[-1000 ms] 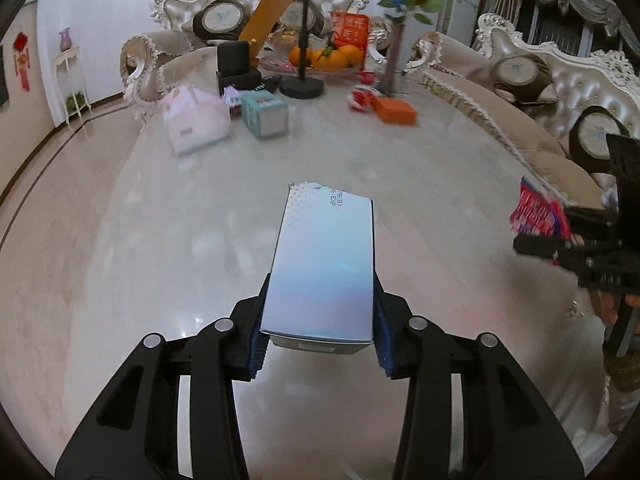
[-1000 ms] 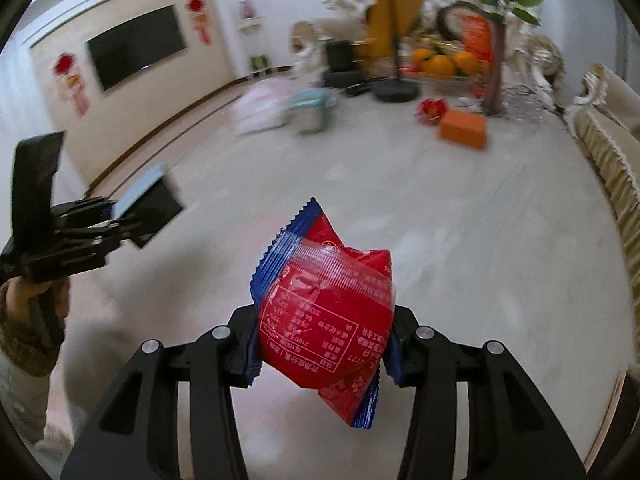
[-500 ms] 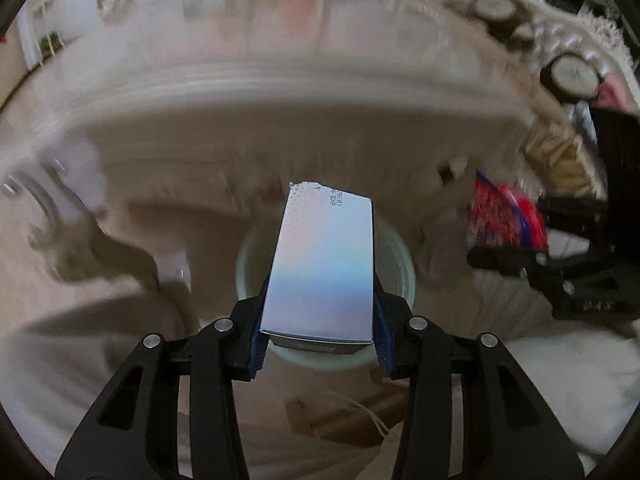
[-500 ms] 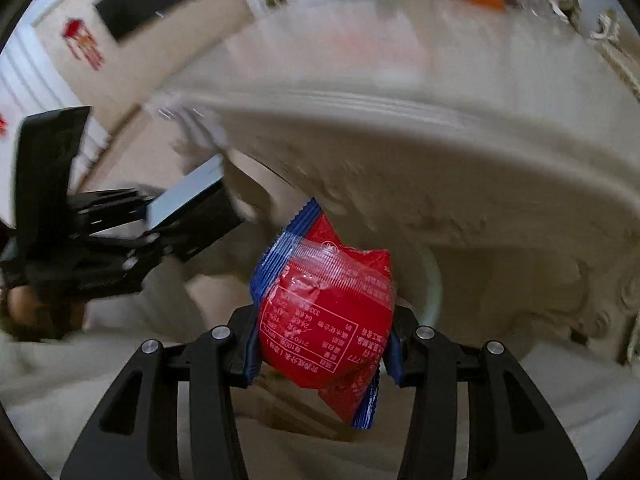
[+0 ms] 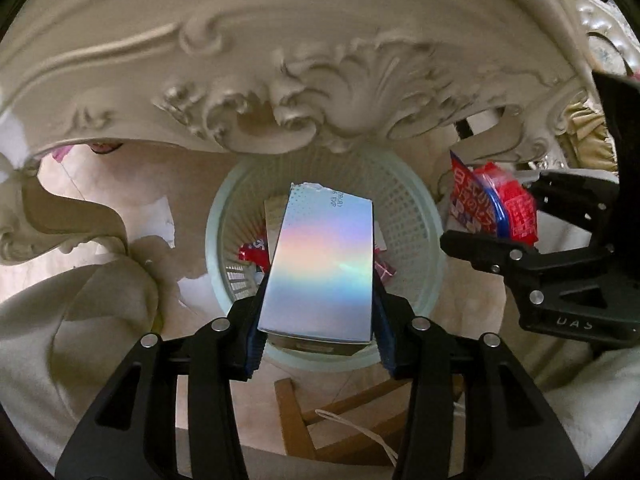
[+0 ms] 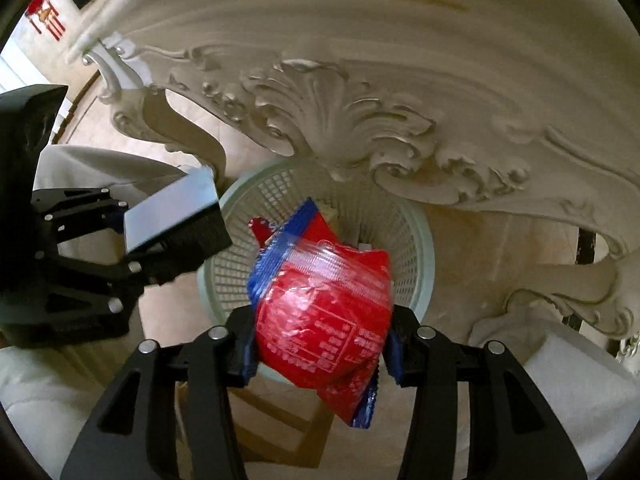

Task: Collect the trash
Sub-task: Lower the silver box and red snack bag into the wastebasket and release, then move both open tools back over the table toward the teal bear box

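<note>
Carved cream table apron point(image 5: 280, 60): spans upper frame in both wrist views.
Pale mesh waste basket point(image 5: 404, 200): frame centre, on floor below apron, scraps inside.
Left gripper point(image 5: 318, 334): lower centre, jaws opening, iridescent box point(image 5: 320, 264) between pads, above basket.
Right gripper point(image 6: 320, 344): lower centre, jaws opening, red snack packet point(image 6: 324, 312) between pads, over basket rim.

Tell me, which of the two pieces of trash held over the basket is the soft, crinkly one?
The red snack packet between the right gripper's opening jaws. The other, in the left gripper, is a rigid, flat-sided shiny box.
</note>
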Tool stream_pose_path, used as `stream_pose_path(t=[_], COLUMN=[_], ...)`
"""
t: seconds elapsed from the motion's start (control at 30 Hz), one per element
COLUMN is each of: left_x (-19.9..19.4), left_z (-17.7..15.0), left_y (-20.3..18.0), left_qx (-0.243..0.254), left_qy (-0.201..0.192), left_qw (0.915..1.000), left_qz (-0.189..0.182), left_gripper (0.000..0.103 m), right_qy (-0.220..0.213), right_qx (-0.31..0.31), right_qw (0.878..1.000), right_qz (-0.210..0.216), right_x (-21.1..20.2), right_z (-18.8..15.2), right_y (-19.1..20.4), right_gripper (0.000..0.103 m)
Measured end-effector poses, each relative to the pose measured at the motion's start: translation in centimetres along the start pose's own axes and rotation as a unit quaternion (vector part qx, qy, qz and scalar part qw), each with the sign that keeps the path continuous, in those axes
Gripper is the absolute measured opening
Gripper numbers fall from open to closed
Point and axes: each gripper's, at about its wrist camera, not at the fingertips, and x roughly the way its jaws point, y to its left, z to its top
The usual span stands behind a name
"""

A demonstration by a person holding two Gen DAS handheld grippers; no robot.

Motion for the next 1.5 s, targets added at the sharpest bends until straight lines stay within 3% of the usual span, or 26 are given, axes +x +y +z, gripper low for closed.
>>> stream_pose_path(t=[0.03,0.07,0.1,0.3,0.5,0.63,0.73,0.8,0.9,1.03,1.1,1.23,1.5], left_x=[0.3,0.6,0.8,0.2,-4.0,-8.6,-13.2,-15.9,-18.6,-20.1,-19.9,-18.5,-15.4], left_z=[0.1,0.2,0.2,-0.2,-0.9,-0.3,1.5,3.6,7.8,13.9,17.7,23.9,32.2], left_y=[0.1,0.3,0.4,1.8,1.8,1.9,2.0,2.3,3.2,4.2,5.1,6.4,9.0], left_qx=[0.000,-0.003,-0.006,-0.043,-0.041,-0.044,-0.034,-0.032,-0.034,-0.038,-0.046,-0.060,-0.076], left_qy=[0.003,0.004,0.006,0.007,-0.051,-0.092,-0.138,-0.166,-0.207,-0.239,-0.250,-0.253,-0.251], left_qw=[1.0000,0.9998,0.9995,0.9982,0.9959,0.9938,0.9879,0.9824,0.9725,0.9634,0.9582,0.9555,0.9554], left_qz=[0.006,0.021,0.029,0.042,0.063,0.045,0.062,0.079,0.101,0.116,0.131,0.139,0.136], left_gripper=[0.064,0.068,0.069,0.069,0.069,0.069,0.069,0.077,0.078,0.078,0.078,0.078,0.078], right_qy=[-0.001,-0.001,-0.003,-0.004,-0.022,-0.074,-0.141,-0.189,-0.242,-0.286,-0.300,-0.296,-0.259], right_qx=[0.000,-0.002,-0.004,0.003,-0.020,-0.047,-0.049,-0.034,-0.001,0.067,0.083,0.102,0.128], right_qw=[1.000,1.000,1.000,1.000,0.999,0.996,0.988,0.981,0.969,0.952,0.944,0.942,0.948], right_qz=[-0.002,-0.008,-0.016,-0.014,0.017,0.035,0.029,0.011,-0.043,-0.084,-0.106,-0.122,-0.132], right_x=[0.1,0.3,0.6,-0.4,-5.0,-10.3,-15.1,-17.8,-20.0,-20.9,-20.4,-18.8,-14.4], right_z=[0.1,0.2,0.1,-0.6,-1.8,-1.0,1.2,3.5,7.6,13.5,16.3,20.9,28.9], right_y=[-0.1,-0.1,-0.3,-0.9,-0.2,0.7,-0.1,-1.7,-4.7,-9.2,-10.6,-13.3,-16.9], right_gripper=[0.063,0.079,0.084,0.085,0.085,0.085,0.085,0.085,0.085,0.086,0.092,0.092,0.092])
